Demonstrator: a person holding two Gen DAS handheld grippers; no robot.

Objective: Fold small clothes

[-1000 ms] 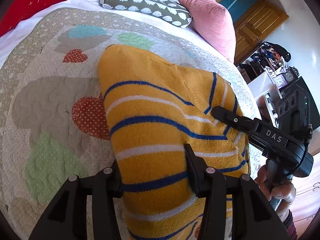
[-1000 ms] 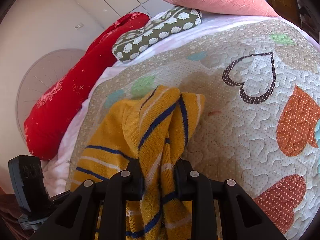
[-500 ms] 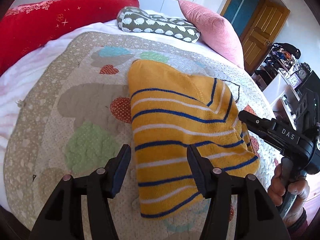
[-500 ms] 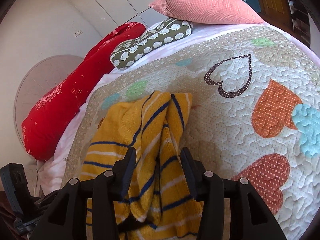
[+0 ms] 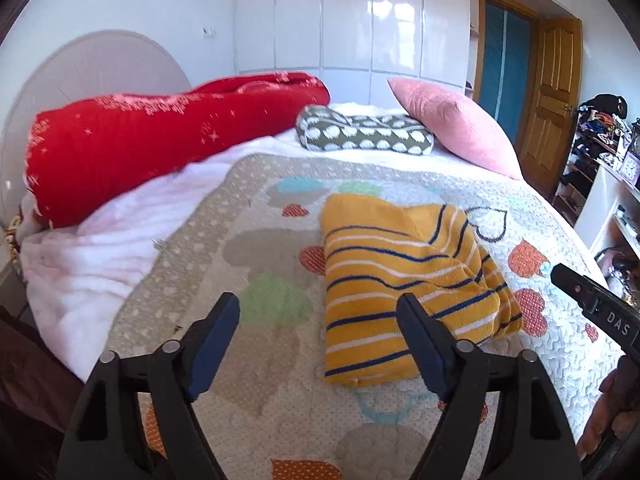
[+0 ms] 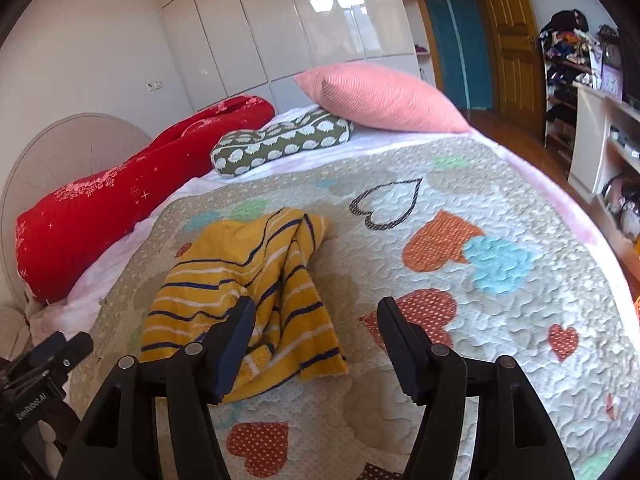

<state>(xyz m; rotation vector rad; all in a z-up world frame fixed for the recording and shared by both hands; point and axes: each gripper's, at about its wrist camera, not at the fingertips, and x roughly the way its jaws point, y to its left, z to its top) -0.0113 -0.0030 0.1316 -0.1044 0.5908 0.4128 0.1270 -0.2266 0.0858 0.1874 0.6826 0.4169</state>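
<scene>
A small yellow sweater [image 5: 400,280] with blue and white stripes lies folded in a thick bundle on the heart-patterned quilt [image 5: 260,248]; it also shows in the right wrist view [image 6: 248,288]. My left gripper [image 5: 318,312] is open and empty, raised above the quilt, just left of the sweater's near edge. My right gripper [image 6: 316,316] is open and empty, raised above the sweater's right near corner. The right gripper's body shows at the right edge of the left wrist view [image 5: 600,312].
A red bolster [image 5: 160,140], a green patterned cushion [image 5: 360,134] and a pink pillow [image 5: 456,128] lie at the head of the bed. A white blanket [image 5: 100,248] lies at left. Shelves with clutter [image 6: 592,80] and a wooden door [image 5: 556,100] stand right.
Both grippers let go of the sweater, opened wide and pulled back and up. The sweater now lies free on the quilt.
</scene>
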